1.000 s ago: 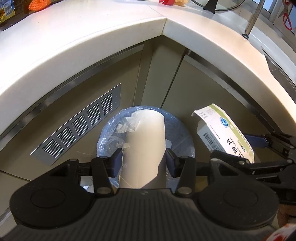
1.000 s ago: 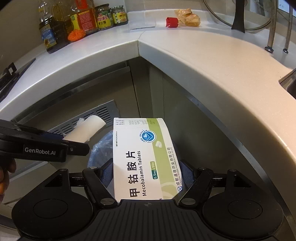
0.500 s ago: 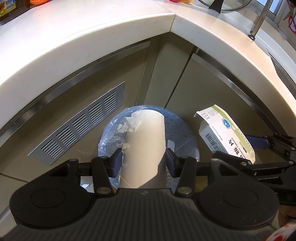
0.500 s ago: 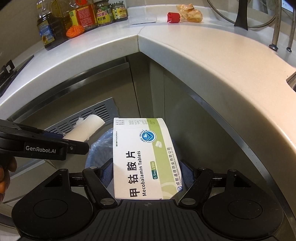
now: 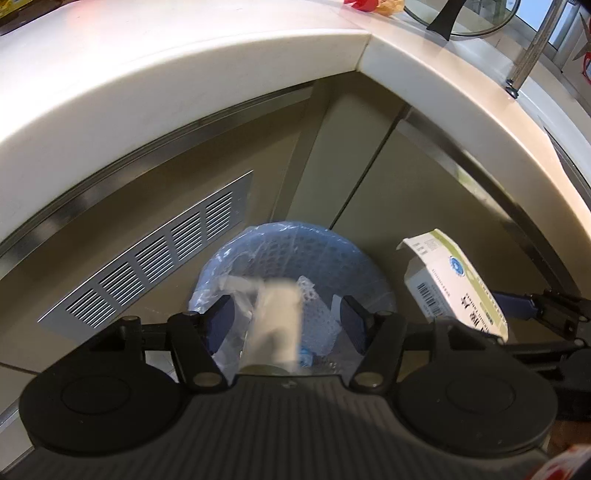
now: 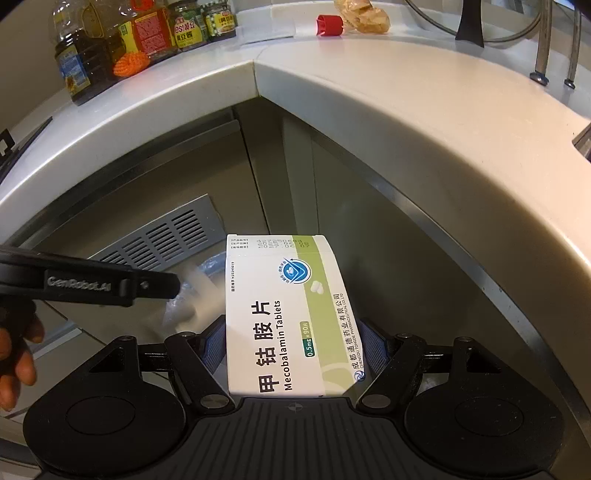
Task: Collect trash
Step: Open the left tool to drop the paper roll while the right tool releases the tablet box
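Left gripper: its jaws have just been opening and now stand apart; the white paper roll is seen blurred between them, touched by neither pad, so it is judged to be dropping.
Paper roll, place: directly above the mouth of the trash bin, which is lined with a bluish plastic bag and stands on the floor in the inner corner of the cabinets, below the corner of the countertop.
Right gripper: clamped on the tablet box, whose lower end is pinched between the pads while its upper end projects forward.
Tablet box, place: held in the air just beside the bin's right rim as the left wrist view shows it, not yet over the opening.
Step in hand: the roll is released; the box is judged to be next.
Risk, roll: a tall roll could catch the rim or the loose bag edge and tip out onto the floor.
Risk, box: if released where it is held, it would likely fall beside the bin; it should first be brought over the opening.
Risk, grippers: the two tools are near each other and could be knocked together above the bin.
Left on the countertop: a red cap and a crumpled wrapper near the back edge, possibly trash too.
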### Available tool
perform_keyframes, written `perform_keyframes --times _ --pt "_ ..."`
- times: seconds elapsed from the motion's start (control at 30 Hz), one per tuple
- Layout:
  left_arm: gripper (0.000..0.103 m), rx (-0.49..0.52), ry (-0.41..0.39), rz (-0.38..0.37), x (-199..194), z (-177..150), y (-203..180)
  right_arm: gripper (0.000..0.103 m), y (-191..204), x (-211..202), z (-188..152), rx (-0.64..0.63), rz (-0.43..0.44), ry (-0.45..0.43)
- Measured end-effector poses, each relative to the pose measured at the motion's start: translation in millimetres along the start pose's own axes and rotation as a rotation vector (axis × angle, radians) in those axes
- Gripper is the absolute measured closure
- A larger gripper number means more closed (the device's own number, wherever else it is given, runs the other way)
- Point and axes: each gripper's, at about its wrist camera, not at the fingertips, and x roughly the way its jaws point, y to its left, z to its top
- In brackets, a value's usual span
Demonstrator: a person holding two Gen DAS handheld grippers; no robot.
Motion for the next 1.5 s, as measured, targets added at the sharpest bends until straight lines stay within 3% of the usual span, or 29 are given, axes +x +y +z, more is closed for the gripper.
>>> perform_keyframes --times 0.47,1.17,1.5 --pt "0.043 -0.019 -0.002 0.068 -24 -13 21 0.030 9 19 6 0.000 0.025 0.003" --pt "0.043 -0.035 -0.013 0.079 -32 -19 33 0.030 25 34 6 -0.008 0.031 0.018" --pt "0.043 -0.058 0.001 0.088 -19 -27 41 0.030 26 68 2 -0.014 0.030 0.043"
